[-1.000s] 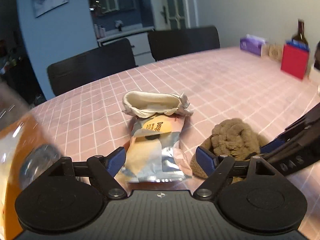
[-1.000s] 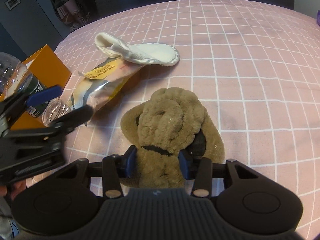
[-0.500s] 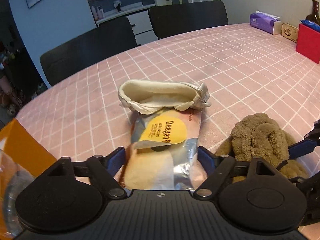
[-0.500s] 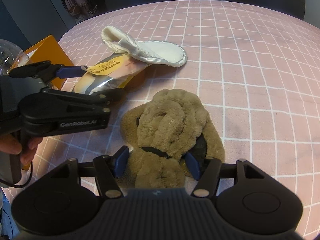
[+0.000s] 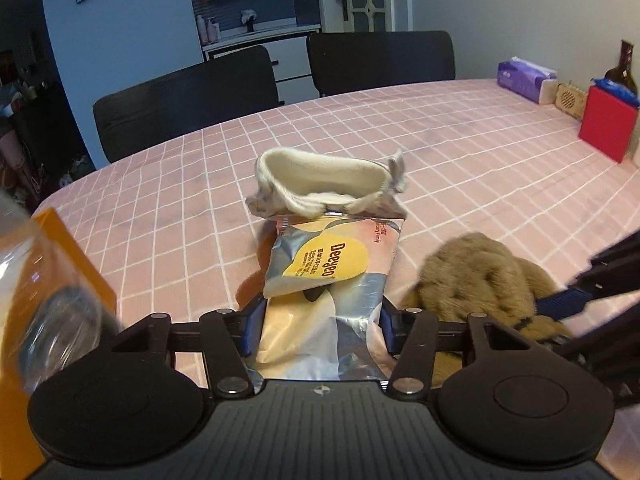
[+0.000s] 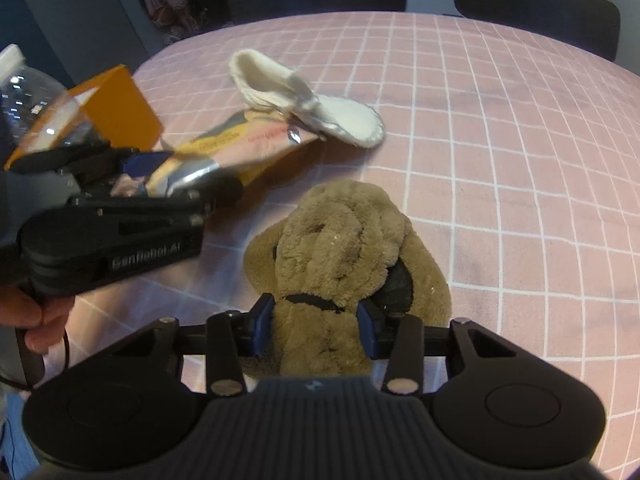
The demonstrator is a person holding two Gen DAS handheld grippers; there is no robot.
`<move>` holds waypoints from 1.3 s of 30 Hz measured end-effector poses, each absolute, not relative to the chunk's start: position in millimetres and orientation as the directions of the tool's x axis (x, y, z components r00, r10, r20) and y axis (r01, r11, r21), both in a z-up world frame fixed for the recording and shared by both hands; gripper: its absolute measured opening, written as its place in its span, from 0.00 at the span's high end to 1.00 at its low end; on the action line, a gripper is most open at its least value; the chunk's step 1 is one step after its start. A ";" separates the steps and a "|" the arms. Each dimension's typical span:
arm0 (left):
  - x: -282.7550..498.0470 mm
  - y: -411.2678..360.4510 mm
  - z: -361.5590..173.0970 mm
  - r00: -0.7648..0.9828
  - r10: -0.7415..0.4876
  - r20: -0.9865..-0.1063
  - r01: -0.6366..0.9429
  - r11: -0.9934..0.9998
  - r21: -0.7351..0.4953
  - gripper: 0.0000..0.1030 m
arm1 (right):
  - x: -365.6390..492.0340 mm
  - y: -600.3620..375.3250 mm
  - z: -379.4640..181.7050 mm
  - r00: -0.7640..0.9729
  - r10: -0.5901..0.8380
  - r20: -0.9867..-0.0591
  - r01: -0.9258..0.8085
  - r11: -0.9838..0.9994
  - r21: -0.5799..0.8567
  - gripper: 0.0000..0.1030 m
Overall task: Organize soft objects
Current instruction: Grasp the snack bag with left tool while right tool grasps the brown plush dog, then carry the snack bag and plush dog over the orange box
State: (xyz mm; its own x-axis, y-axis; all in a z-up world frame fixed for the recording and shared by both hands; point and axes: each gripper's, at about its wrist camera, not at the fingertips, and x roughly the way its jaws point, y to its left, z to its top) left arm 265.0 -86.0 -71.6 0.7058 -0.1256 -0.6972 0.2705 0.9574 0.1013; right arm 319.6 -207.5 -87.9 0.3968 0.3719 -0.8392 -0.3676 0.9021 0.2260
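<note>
Since a second ago the left gripper (image 5: 322, 326) has advanced from short of the silver wipes packet (image 5: 332, 280) to astride its near end, and its jaws, then wide apart, are closing with the packet between them; the blue pads sit at the packet's two edges, appearing to press them. The packet's near end, then flat, now appears raised off the pink checked tablecloth (image 5: 460, 152). The packet's far end lies under a cream slipper (image 5: 328, 184).

The right gripper (image 6: 316, 328) has kept its place at the brown plush toy (image 6: 344, 256). Its jaws are closing, and both blue pads press into the plush at the toy's near end. The toy lies on the cloth, just beside the packet and apart from the slipper.

An orange box (image 6: 116, 108) and a clear plastic bottle (image 6: 28, 92) stand at the left. A hand (image 6: 36, 320) grasps the left gripper's handle.
</note>
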 end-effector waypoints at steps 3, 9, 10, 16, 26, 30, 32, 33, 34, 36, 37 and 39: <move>247.4 -84.4 -63.2 0.703 -0.124 -0.701 0.258 0.962 0.088 0.41 | 313.5 -206.6 -76.9 0.408 0.378 -0.831 -0.387 0.896 0.217 0.59; 208.1 -74.7 -49.6 0.714 -0.148 -0.684 0.249 0.967 0.050 0.41 | 299.1 -206.0 -61.6 0.408 0.391 -0.825 -0.413 0.885 0.215 0.59; 201.2 -73.1 -46.9 0.721 -0.151 -0.676 0.247 0.968 0.047 0.41 | 296.2 -206.0 -59.2 0.410 0.392 -0.823 -0.420 0.883 0.211 0.59; 160.2 -59.0 -27.7 0.749 -0.168 -0.641 0.246 0.969 0.033 0.41 | 264.5 -202.4 -37.8 0.438 0.412 -0.799 -0.462 0.866 0.193 0.58; 95.5 -29.8 11.6 0.786 -0.214 -0.580 0.286 0.958 0.035 0.41 | 194.1 -198.8 -0.2 0.474 0.437 -0.764 -0.512 0.843 0.165 0.58; 72.9 -11.7 26.3 0.802 -0.207 -0.561 0.282 0.958 0.048 0.41 | 173.5 -183.4 21.0 0.483 0.461 -0.744 -0.555 0.819 0.147 0.58; 63.1 0.4 34.1 0.813 -0.192 -0.549 0.265 0.963 0.057 0.41 | 164.0 -171.7 32.2 0.487 0.480 -0.730 -0.588 0.798 0.132 0.58; 59.0 6.5 37.9 0.820 -0.182 -0.542 0.255 0.965 0.063 0.41 | 158.9 -165.0 37.7 0.489 0.490 -0.722 -0.605 0.786 0.123 0.58; 55.3 13.3 41.8 0.826 -0.171 -0.537 0.246 0.967 0.070 0.41 | 154.3 -157.7 42.8 0.490 0.500 -0.714 -0.623 0.774 0.113 0.58; 50.0 27.2 48.2 0.836 -0.146 -0.529 0.217 0.973 0.075 0.41 | 148.3 -141.4 52.4 0.490 0.517 -0.702 -0.655 0.750 0.095 0.58; 48.1 34.1 51.2 0.840 -0.130 -0.527 0.202 0.976 0.080 0.41 | 146.2 -132.6 57.1 0.487 0.527 -0.696 -0.671 0.736 0.089 0.58; 44.6 48.8 57.2 0.850 -0.091 -0.518 0.163 0.982 0.096 0.41 | 143.2 -113.4 65.1 0.478 0.547 -0.687 -0.703 0.708 0.075 0.58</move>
